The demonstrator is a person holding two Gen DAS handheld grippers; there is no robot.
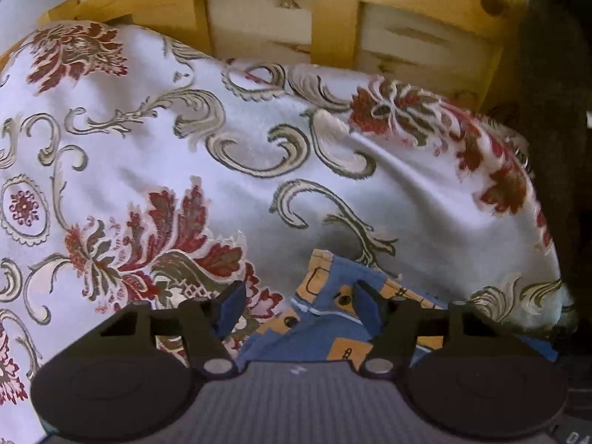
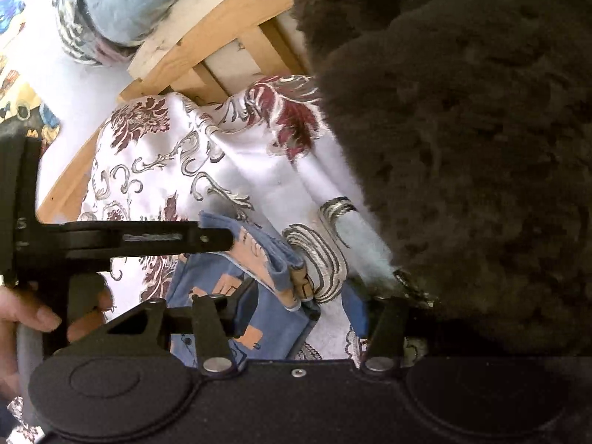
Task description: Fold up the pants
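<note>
- Left wrist view: the left hand-held gripper point(image 1: 298, 301) sits low over the bed, its blue-padded fingers point(image 1: 231, 301) spread wide with nothing between them gripped.
- The pants point(image 1: 325, 325), blue with orange patches, lie bunched right under and between those fingers, a corner poking forward just past the tips.
- They rest on a white bedspread point(image 1: 185, 140) with red and grey floral scrolls; a wooden bed frame point(image 1: 333, 11) runs across the back.
- Right wrist view: the right hand-held gripper point(image 2: 301, 307) is also wide apart, one finger on the blue cloth, the other off on the bedspread point(image 2: 166, 155) side.
- The pants point(image 2: 236, 259) lie bunched between and just ahead of the fingers, folded edge raised.
- The left hand-held gripper point(image 2: 218, 238) comes in from the left, its tip touching the pants; from here I cannot tell how it stands.
- A hand point(image 2: 33, 318) holds its handle at the left edge.
- A dark fuzzy blanket point(image 2: 462, 148) fills the right side, beside the right finger.
</note>
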